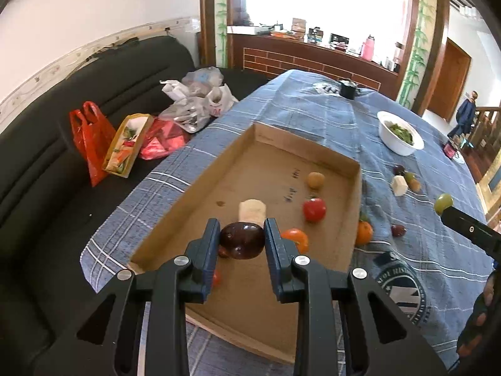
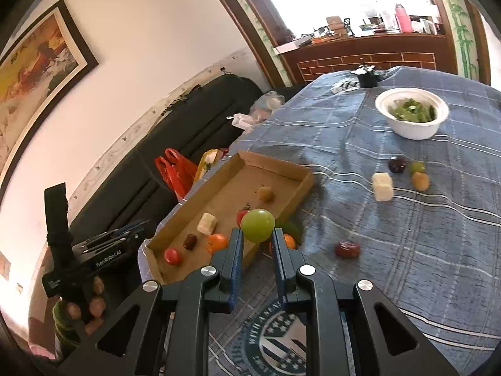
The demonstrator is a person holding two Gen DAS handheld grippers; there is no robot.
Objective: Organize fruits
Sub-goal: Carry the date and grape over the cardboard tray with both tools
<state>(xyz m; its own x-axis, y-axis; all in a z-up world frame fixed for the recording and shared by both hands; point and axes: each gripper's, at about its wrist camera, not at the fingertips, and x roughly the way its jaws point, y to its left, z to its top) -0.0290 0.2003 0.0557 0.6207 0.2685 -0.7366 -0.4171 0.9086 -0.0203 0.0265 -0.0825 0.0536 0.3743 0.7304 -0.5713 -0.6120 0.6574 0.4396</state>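
Observation:
My left gripper (image 1: 241, 235) is shut on a dark brown glossy fruit (image 1: 241, 241), held just above the near end of a shallow cardboard tray (image 1: 266, 133). The tray holds a red tomato (image 1: 314, 209), a yellow-brown fruit (image 1: 315, 180), a cream block (image 1: 250, 210) and an orange (image 1: 296, 239). My right gripper (image 2: 257, 235) is shut on a green grape (image 2: 257, 225), held over the tray's (image 2: 275, 164) right edge. Loose on the blue cloth lie a red date (image 2: 347, 249), a cream block (image 2: 382, 186), a dark plum (image 2: 396, 164), a second grape (image 2: 416, 166) and a yellow fruit (image 2: 420, 181).
A white bowl of greens (image 2: 411, 112) stands farther back on the table, with a small black pot (image 2: 368, 78) behind it. An orange (image 1: 364, 232) sits outside the tray's right wall. A black sofa (image 1: 62, 156) with plastic bags (image 1: 90, 138) runs along the table's left.

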